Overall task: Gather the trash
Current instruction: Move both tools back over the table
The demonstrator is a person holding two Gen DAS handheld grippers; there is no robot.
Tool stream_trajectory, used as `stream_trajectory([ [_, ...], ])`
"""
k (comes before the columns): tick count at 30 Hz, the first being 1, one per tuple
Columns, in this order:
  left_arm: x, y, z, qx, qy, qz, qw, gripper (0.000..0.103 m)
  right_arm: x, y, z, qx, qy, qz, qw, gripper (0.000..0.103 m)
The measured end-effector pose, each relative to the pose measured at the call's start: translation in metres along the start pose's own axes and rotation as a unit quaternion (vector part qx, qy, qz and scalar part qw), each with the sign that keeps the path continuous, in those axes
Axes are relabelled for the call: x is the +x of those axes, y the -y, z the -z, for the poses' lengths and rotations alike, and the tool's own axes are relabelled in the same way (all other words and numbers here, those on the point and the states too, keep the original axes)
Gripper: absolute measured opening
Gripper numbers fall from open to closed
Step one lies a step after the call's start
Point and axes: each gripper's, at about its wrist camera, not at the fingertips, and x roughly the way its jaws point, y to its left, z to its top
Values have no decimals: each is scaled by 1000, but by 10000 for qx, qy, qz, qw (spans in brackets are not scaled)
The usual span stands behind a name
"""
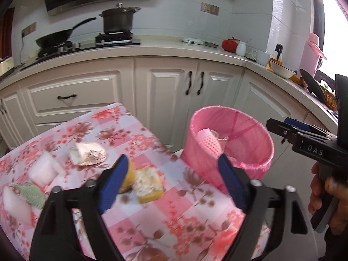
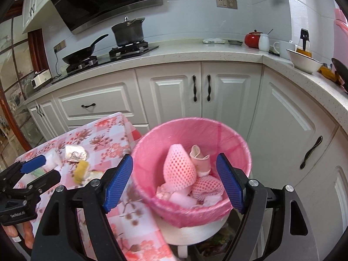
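From the left wrist view, the left gripper [image 1: 174, 180] hangs over the near part of a tabletop [image 1: 184, 213] covered in a pink floral cloth. Its jaws stand wide apart with nothing clamped between them. A yellow scrap [image 1: 127, 178] sits just beside the left blue pad, partly hidden by it, and a yellow-and-white piece of trash [image 1: 148, 186] lies on the cloth between the pads. Farther left lie a crumpled white wrapper [image 1: 88, 153], a white foam piece [image 1: 44, 170], a green net sleeve [image 1: 31, 193] and another white piece [image 1: 15, 204] at the left edge. Just beyond the right edge of the tabletop stands the trash bin [image 1: 228, 163], lined with a pink bag, with pink foam netting inside. At the right, a hand [image 1: 326, 193] holds the right gripper [image 1: 280, 126]; whether its jaws are apart cannot be told from this side.

From the right wrist view, the right gripper [image 2: 175, 180] hovers over the trash bin [image 2: 191, 213], its jaws spread apart and empty. Inside the bin lie pink foam nets [image 2: 179, 169], a pale pink wrapper [image 2: 200, 156] and small white scraps. To the left, the left gripper [image 2: 43, 169] is over the tabletop [image 2: 139, 228], jaws apart, near the yellow scrap [image 2: 81, 170] and the crumpled white wrapper [image 2: 75, 152]. White cabinets [image 2: 169, 95] run along the far side.
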Motion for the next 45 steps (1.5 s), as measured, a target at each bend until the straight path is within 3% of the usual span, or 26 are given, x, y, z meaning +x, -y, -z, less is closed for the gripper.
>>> stream_trajectory([
  [7,-30,-29,24,-169,62,-240,9996,98,-11,-22,11,-95,-76,-72,9999,78],
  [20,-75,-104,68,-799,115,-714,9942,98,-19,-71,32,-512,-285,-186,9981,86],
  [29,-99,-155,90,-1281,181,-1181,9845,98,-18,-104,39,-713,-383,-421,9958,87],
  [31,-103,-164,92,-1363,201,-1244,9826,98,-17,-109,42,-757,-408,-467,9952,91],
  [45,-114,-197,106,-1607,113,-1633,9733,97,3,-141,58,-937,-658,-738,9907,91],
])
